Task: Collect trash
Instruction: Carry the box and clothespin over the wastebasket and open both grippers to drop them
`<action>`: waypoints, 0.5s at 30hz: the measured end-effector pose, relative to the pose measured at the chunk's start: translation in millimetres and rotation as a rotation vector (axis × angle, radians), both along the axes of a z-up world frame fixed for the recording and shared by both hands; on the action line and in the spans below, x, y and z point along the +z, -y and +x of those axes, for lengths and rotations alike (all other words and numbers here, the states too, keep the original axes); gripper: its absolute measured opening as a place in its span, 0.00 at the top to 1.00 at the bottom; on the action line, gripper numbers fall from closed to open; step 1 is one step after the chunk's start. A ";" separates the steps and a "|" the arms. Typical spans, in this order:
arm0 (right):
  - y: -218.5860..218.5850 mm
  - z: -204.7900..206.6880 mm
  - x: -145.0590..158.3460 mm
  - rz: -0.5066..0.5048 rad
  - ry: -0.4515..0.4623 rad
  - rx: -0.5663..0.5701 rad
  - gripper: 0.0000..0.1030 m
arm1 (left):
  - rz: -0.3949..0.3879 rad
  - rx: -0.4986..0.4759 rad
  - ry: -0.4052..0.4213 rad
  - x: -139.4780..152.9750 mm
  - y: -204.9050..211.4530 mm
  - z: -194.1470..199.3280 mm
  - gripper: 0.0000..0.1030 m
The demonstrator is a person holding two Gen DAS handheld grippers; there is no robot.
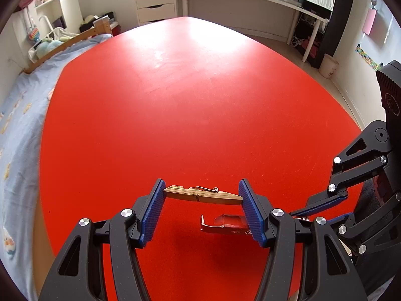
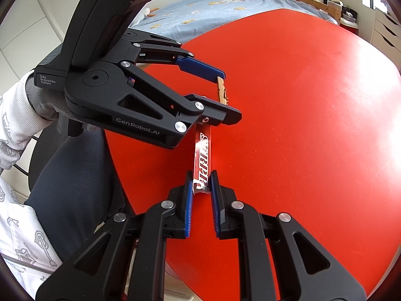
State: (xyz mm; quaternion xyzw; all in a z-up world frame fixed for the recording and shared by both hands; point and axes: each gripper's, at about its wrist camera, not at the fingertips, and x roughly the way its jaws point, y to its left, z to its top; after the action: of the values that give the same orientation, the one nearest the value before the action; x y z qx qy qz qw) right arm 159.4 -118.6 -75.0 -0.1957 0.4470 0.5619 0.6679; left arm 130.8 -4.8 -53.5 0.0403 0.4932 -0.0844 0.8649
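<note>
Clothespins: one (image 1: pixel 203 195), left fingers (image 1: pixel 155 204) pinching | wrappers: one (image 2: pixel 201 161), right fingers (image 2: pixel 215 188) pinching

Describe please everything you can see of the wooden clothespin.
The wooden clothespin is light brown, made of two slim wooden halves joined by a metal wire spring near its middle. It lies lengthwise between the blue pads of the left gripper, which press on its two ends. It hangs level above the red table, just beyond a red wrapper held by the right gripper.
</note>
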 end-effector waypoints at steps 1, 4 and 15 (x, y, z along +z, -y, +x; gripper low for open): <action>1.0 -3.3 3.3 0.002 0.007 -0.004 0.88 | -0.002 0.003 0.006 4.2 -0.3 -1.9 0.43; 5.2 -11.3 14.0 0.008 0.027 -0.019 0.88 | -0.009 0.010 0.026 18.9 0.7 -11.9 0.43; 46.2 -53.7 68.1 0.043 0.106 -0.107 0.88 | -0.034 0.021 0.106 67.9 13.7 -67.2 0.43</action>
State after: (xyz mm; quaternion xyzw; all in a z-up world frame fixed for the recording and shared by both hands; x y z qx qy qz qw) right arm 105.7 -164.8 -6.9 -0.1867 0.4090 0.5237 0.7236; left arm 63.7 -18.5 14.4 0.0247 0.4454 -0.0815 0.8913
